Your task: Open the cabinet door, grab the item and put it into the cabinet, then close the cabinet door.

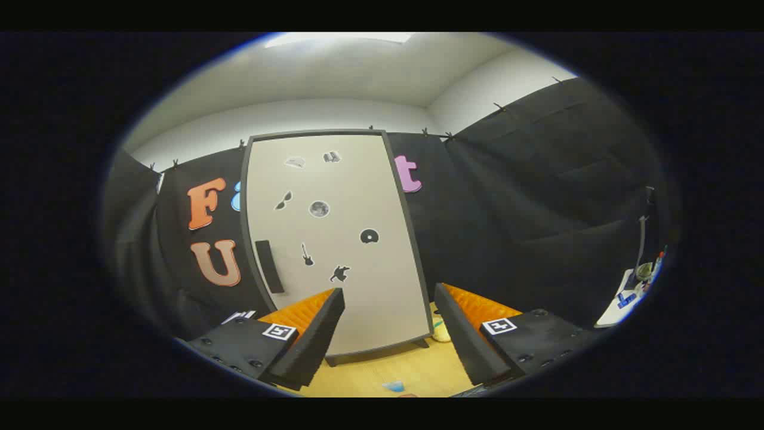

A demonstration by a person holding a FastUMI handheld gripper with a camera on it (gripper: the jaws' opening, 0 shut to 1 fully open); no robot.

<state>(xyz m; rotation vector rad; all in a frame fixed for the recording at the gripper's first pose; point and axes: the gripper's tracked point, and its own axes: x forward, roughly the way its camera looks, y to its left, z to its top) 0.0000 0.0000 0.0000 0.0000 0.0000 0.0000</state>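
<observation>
The claw (389, 298) stands wide apart and holds nothing; its 2 fingers (310, 340) frame the lower part of the cabinet (334, 239), which stands upright beyond them on the wooden surface (412, 367). The cabinet door (346, 197) is closed: a pale panel in a dark frame, carrying several small dark stickers (319, 208), among them a round moon-like one, a disc, a guitar shape and a pair of glasses. A dark vertical handle (269, 266) sits near the door's left edge, just above and beyond the left finger, apart from it. The item (441, 331), a small pale yellowish thing with a touch of green, lies on the surface close beside the cabinet's lower right corner, just ahead of the right finger's inner edge and partly hidden by it; its shape cannot be made out, nor whether it touches the cabinet. A small light-blue object (394, 386) lies on the surface between the fingers, nearer than the cabinet. Far off beyond the right finger, a white ledge (621, 298) carries small cluttered objects, too small to identify.
</observation>
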